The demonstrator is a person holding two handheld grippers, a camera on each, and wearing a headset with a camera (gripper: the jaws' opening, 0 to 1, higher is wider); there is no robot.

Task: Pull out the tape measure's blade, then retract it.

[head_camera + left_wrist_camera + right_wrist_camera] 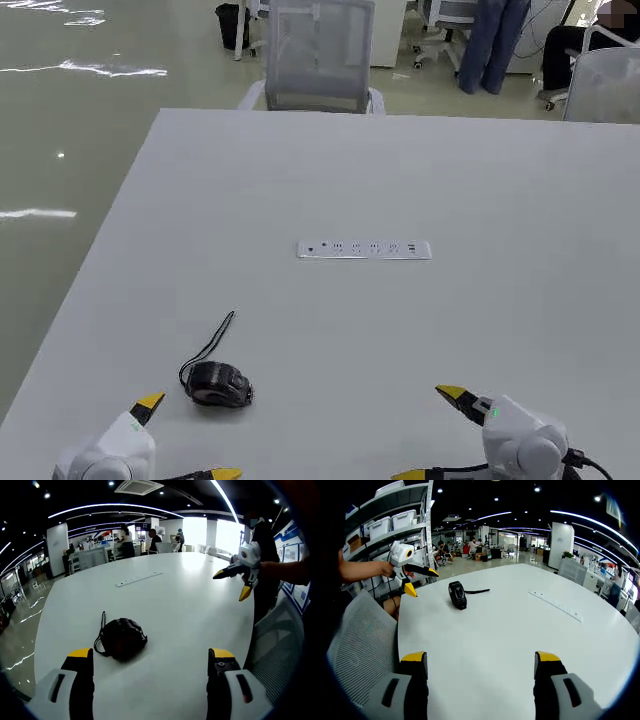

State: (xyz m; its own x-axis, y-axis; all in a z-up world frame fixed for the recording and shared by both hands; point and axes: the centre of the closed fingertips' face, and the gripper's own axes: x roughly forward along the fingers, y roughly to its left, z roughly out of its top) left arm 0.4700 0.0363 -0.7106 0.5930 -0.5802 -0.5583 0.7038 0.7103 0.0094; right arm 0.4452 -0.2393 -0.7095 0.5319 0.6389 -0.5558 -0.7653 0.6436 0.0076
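Observation:
A black tape measure (219,384) with a thin wrist strap lies on the white table (400,170) near its front left. No blade shows outside the case. It sits just ahead of my left gripper (150,662), a little left of centre between the jaws (121,638). My left gripper (178,438) is open and holds nothing. My right gripper (432,432) is open too, hovering at the front right, well away from the tape measure (457,594). Each gripper appears in the other's view: the right gripper (239,577) and the left gripper (412,577).
A white power strip (364,249) lies flat in the middle of the table. A mesh office chair (318,55) stands at the far edge. People and desks are further back in the room. The table's left edge runs close to the tape measure.

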